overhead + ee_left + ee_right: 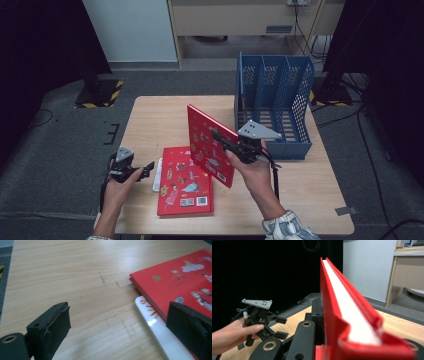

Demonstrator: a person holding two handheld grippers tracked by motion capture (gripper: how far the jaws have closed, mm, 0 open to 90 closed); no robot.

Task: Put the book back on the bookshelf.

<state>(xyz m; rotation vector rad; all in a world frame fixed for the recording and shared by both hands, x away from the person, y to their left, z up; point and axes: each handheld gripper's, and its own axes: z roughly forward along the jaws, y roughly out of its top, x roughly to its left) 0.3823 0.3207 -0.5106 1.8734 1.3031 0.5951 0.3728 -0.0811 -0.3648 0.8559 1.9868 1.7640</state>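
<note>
Right gripper (231, 144) clamps upright red book's (209, 145) edge near blue rack (272, 100).

Red picture book (210, 145) upright on edge, above table, beside a flat one (184, 182).

A blue file rack (274, 102) stands on the far right part of the wooden table (160, 120). It has three slots and walls full of little holes. A white flat thing (157, 175) lies on the table near its left front side, partly under something else. Past the far edge of the table, on the grey floor (65, 165), stands a black and yellow striped base (102, 92). Further back is a wooden desk (230, 20).
</note>
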